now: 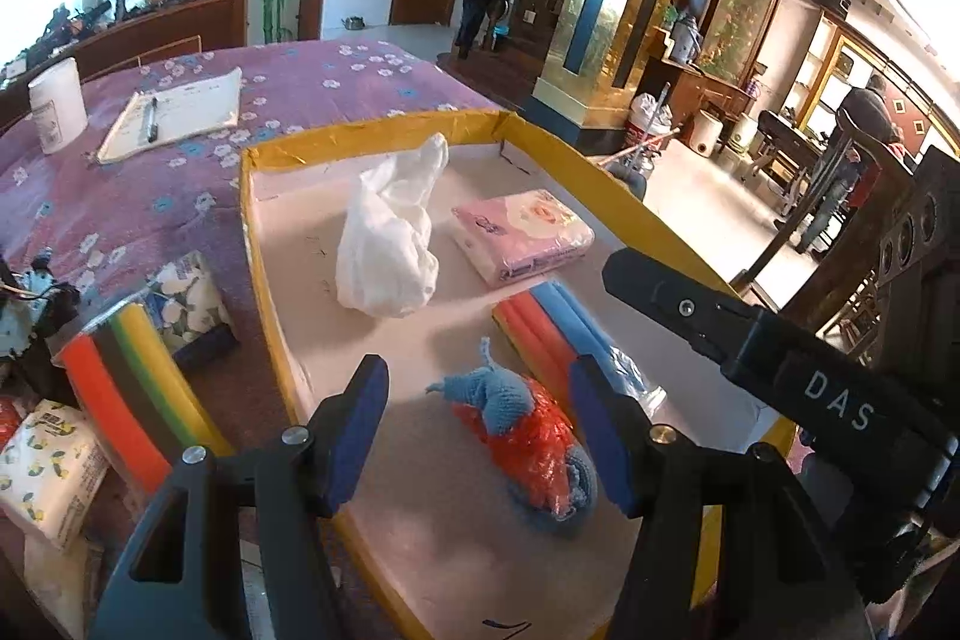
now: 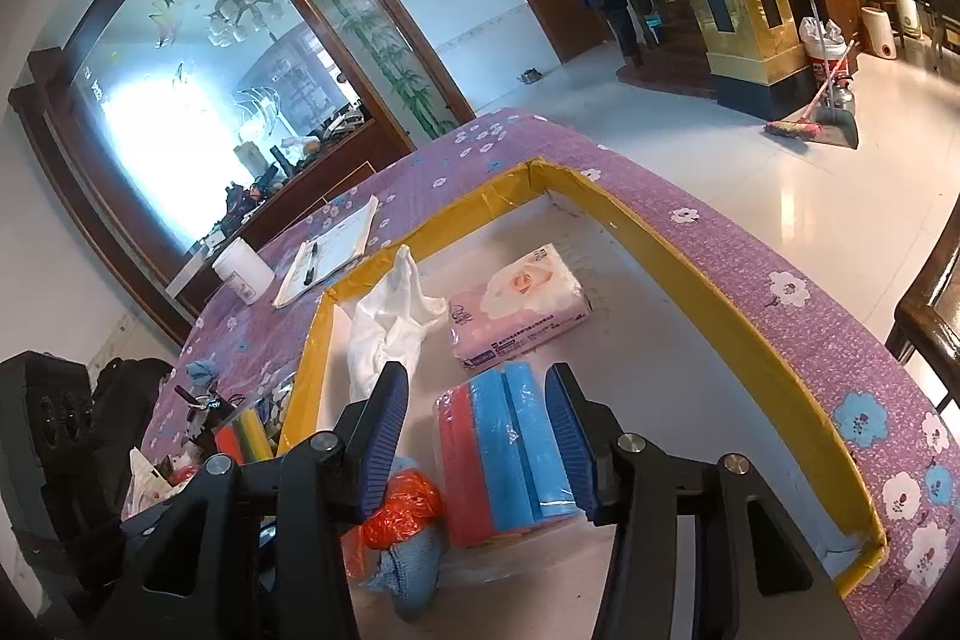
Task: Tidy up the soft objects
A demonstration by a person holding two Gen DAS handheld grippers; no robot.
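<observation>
A yellow-rimmed tray [image 1: 264, 244] [image 2: 708, 280] lies on the purple floral cloth. In it are a white plastic bag [image 1: 387, 238] [image 2: 390, 322], a pink tissue pack [image 1: 522, 235] [image 2: 516, 304], a red and blue sponge pack [image 1: 546, 328] [image 2: 504, 454] and a blue knitted toy in orange wrap [image 1: 516, 424] [image 2: 402, 526]. My left gripper [image 1: 480, 430] is open, its jaws either side of the toy, above it. My right gripper [image 2: 474, 436] is open over the sponge pack; it also shows in the left wrist view [image 1: 750, 334].
Left of the tray lie a striped sponge pack [image 1: 132, 388], a floral tissue pack [image 1: 186, 304] and a lemon-print tissue pack [image 1: 48, 466]. A notepad with a pen [image 1: 174, 112] and a white cup [image 1: 57, 103] sit farther back. The table edge [image 2: 810, 304] runs on the right.
</observation>
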